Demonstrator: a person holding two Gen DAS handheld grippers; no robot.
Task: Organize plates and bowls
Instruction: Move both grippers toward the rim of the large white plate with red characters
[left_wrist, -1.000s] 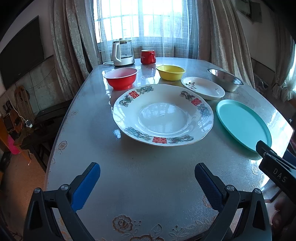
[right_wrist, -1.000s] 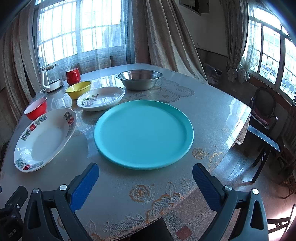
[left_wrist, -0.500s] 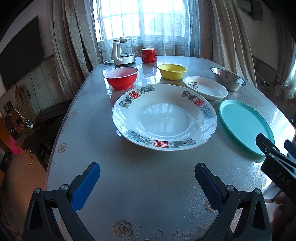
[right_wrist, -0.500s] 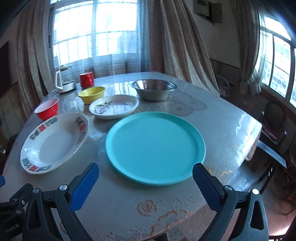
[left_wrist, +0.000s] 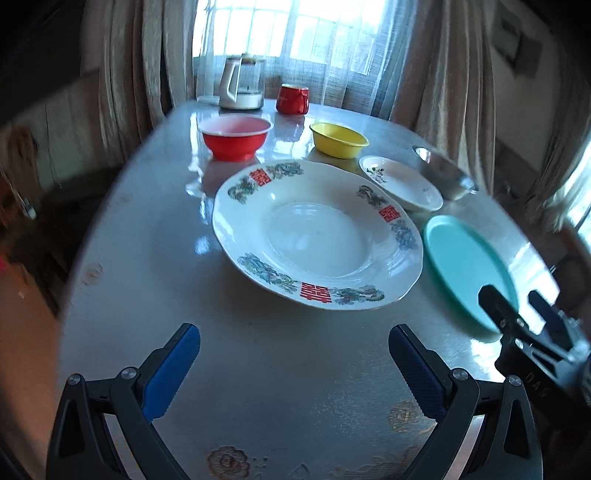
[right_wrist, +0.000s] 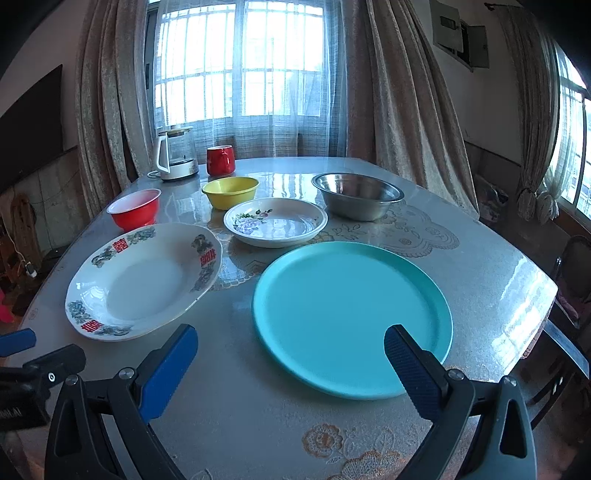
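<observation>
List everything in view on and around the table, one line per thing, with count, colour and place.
teal plate: 1, teal, near right part of the table, in front of the right gripper
large patterned plate: 1, white with red and green rim pattern, near left, left of the teal plate
small floral plate: 1, white with flowers, behind the teal plate
steel bowl: 1, silver, far right
yellow bowl: 1, yellow, behind the small floral plate
red bowl: 1, red, far left
red mug: 1, red, far edge by the window
kettle: 1, glass with white handle, left of the red mug
table: 1, grey, glossy
curtains: beige, beside the window
left gripper: 1, black with blue pads, open
right gripper: 1, black with blue pads, open
</observation>
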